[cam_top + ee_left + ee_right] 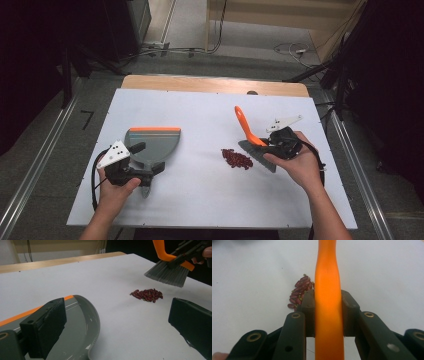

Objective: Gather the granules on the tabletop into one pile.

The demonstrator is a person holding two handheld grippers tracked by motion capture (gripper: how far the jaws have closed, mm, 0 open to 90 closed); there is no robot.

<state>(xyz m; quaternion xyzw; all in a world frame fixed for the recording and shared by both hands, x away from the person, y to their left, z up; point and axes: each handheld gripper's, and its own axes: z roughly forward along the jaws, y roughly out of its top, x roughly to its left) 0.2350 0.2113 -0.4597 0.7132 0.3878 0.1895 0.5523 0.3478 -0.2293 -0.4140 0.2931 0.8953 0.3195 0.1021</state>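
The right hand-held gripper [267, 145] was clamped on the orange handle of the brush [248, 134], bristles just right of the red beans [237, 158] (heaped on the white worktop [200, 200]). The left hand-held gripper [150, 172] stood wide around the dustpan [152, 145], well left.

Two black jaws stand wide apart over the white table [105, 277]. A grey dustpan [82, 325] with an orange edge lies by one jaw — maybe touching it. Red beans [147, 295] sit beyond, under a brush [167, 273].
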